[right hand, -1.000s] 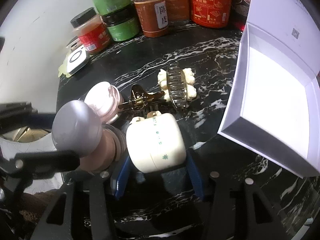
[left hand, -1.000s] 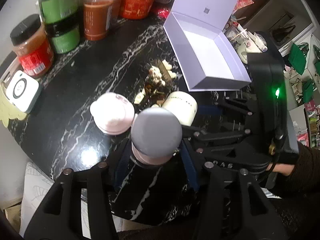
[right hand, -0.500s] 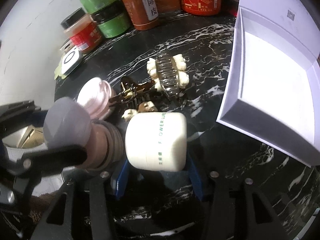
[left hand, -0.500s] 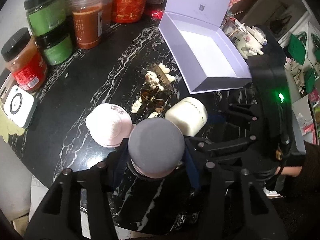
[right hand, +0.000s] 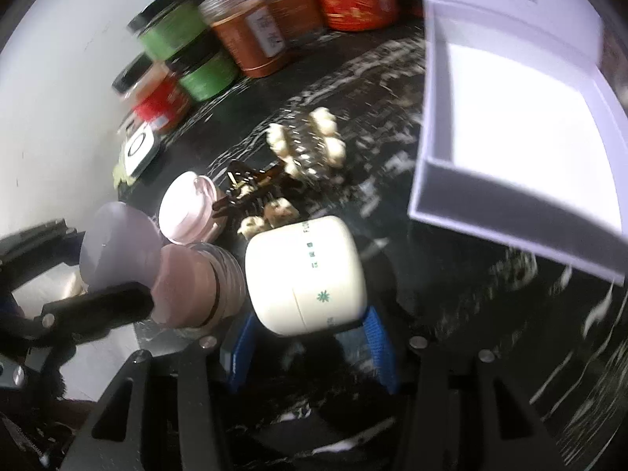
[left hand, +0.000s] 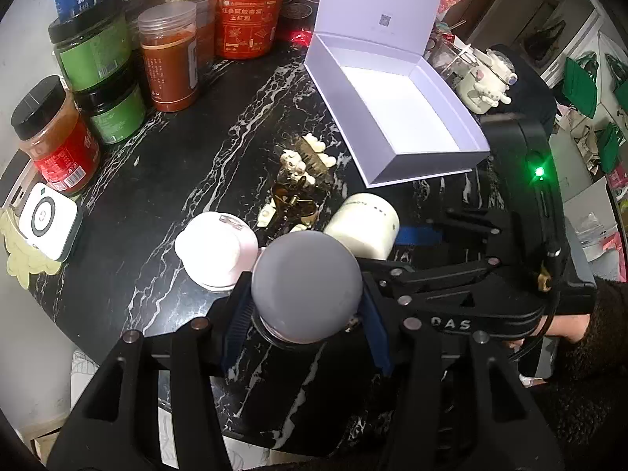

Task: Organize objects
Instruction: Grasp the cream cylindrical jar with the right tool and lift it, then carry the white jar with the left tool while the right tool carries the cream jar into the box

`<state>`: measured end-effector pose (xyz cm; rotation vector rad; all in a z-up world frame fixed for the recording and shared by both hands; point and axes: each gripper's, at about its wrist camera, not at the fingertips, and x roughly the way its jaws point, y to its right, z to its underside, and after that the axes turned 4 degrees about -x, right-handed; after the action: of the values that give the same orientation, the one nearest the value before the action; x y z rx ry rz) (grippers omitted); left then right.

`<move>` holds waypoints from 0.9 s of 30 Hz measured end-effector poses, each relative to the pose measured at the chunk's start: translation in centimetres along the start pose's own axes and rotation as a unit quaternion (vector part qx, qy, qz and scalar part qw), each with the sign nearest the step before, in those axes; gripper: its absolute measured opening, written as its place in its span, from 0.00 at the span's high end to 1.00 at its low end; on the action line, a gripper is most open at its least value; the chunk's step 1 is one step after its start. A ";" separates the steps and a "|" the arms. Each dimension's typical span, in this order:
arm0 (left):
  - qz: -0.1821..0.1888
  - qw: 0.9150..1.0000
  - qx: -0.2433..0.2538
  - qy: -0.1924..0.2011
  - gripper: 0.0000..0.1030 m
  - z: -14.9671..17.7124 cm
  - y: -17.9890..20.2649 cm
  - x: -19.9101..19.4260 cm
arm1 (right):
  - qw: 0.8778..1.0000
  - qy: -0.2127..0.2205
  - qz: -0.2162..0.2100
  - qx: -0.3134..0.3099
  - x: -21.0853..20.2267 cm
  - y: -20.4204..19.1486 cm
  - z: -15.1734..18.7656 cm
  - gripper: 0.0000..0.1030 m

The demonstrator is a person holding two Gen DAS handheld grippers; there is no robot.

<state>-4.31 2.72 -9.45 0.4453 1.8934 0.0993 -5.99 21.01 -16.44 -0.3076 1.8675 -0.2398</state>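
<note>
Gripping grey-capped bottle (left hand: 306, 290), left tool (left hand: 306, 325) clamps blue pads on its neck, near counter (left hand: 165, 180) front edge. Right tool (right hand: 310, 337) closed on cream jar (right hand: 306, 274), just beside bottle. Pink jar (left hand: 216, 249) stands left of bottle. Hair clips (left hand: 298, 180) lie mid-counter. Open white box (left hand: 392, 106) sits toward right edge. Spice jars (left hand: 168, 59) line back edge.

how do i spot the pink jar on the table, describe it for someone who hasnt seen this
On the black marble table, look near the front edge, left of the hair clips. The pink jar stands free there, the only pale pink tub, while the grey-capped bottle and cream jar are held in grippers.
</note>
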 end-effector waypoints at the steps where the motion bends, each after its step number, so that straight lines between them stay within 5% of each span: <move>1: 0.000 1.000 0.001 0.002 0.51 0.0 0.1 -0.2 | 1.000 0.003 -0.002 0.006 -0.3 0.3 0.4 0.49; 14: 0.009 0.999 0.041 0.010 0.51 0.8 4.8 -1.4 | 0.998 0.031 0.009 0.059 -4.9 3.5 5.8 0.52; 27: -0.013 1.000 0.009 0.008 0.51 5.9 9.3 -2.4 | 0.998 0.029 0.034 -0.039 -4.7 2.2 7.5 0.49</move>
<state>4.19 9.65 -6.84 0.4331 1.9162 0.0678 2.33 24.49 -15.26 -0.2918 1.9435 -0.1310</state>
